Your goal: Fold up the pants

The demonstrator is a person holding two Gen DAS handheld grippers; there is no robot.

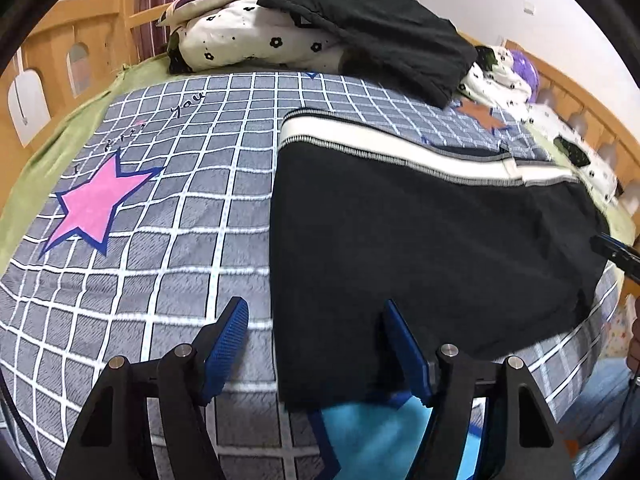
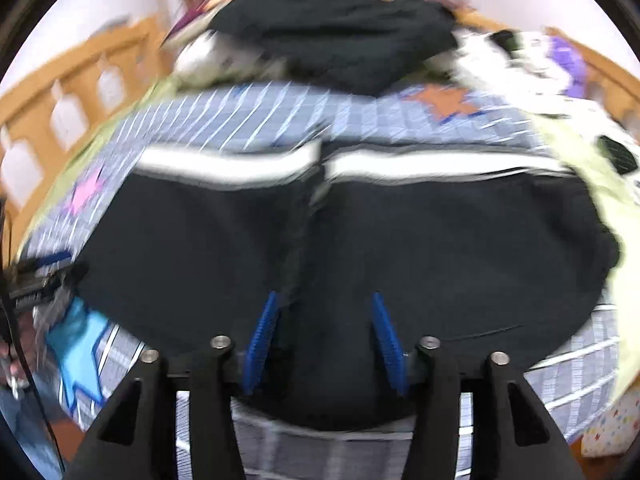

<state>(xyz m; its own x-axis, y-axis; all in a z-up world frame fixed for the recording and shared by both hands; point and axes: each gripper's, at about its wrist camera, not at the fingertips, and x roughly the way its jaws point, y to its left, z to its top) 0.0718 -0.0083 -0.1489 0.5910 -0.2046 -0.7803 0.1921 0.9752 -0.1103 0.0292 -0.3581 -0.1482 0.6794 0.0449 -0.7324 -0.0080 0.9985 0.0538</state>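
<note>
On the checked bedspread (image 1: 168, 216) the soft, limp black pants (image 1: 420, 248) lie flat; left gripper (image 1: 316, 320) and right gripper (image 2: 324, 312) gape empty, so I'd pinch the 6 o'clock hem.

The bed (image 1: 36, 92) has a wooden rail with arched cut-outs along its left and far right sides. A grey sheet (image 1: 180, 216) with a white grid covers the mattress; it carries a pink star (image 1: 94, 204), an orange star (image 1: 480, 114) and a blue star (image 1: 372, 436). A green underlayer (image 1: 60, 140) shows along the left edge.

Directly on the sheet:
- black pants (image 1: 420, 248) with a white stripe, lying flat at right of centre;
- floral bedding (image 1: 248, 40) bunched at the far end, with a dark garment (image 1: 372, 24) draped on top.
</note>
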